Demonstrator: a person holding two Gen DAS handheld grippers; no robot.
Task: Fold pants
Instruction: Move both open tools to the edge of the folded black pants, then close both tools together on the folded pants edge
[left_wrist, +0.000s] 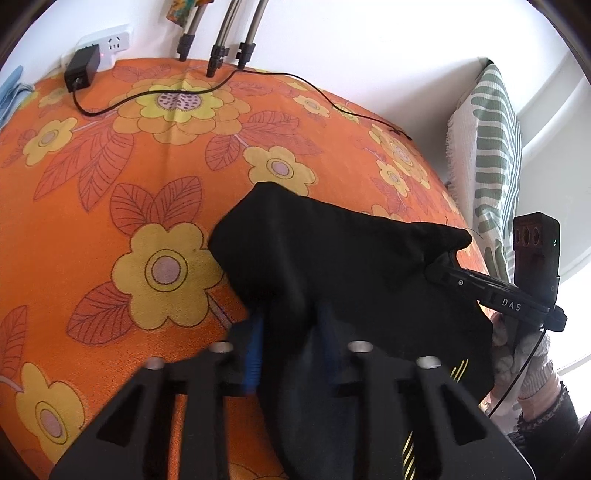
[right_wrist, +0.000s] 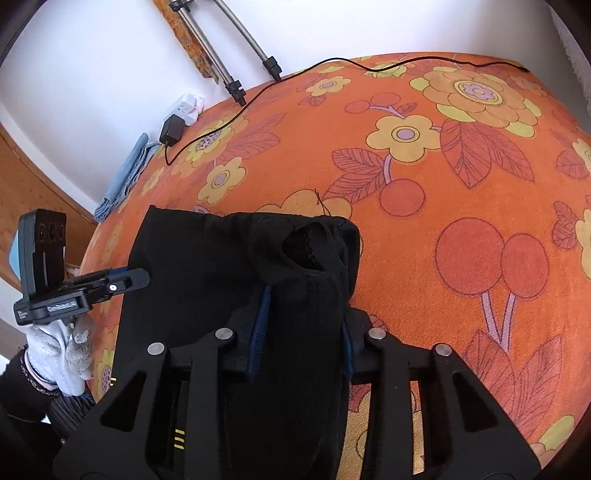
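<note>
Black pants with thin yellow stripes hang between my two grippers above the orange flowered cloth. My left gripper is shut on one edge of the pants; the fabric drapes over its blue-padded fingers. My right gripper is shut on the other edge of the pants, bunched between its pads. The right gripper also shows at the right of the left wrist view, and the left gripper at the left of the right wrist view, each gripping the fabric.
A black power adapter and its thin cable lie at the far edge by a white power strip. Tripod legs stand at the back. A green-striped pillow lies right; folded blue cloth lies left.
</note>
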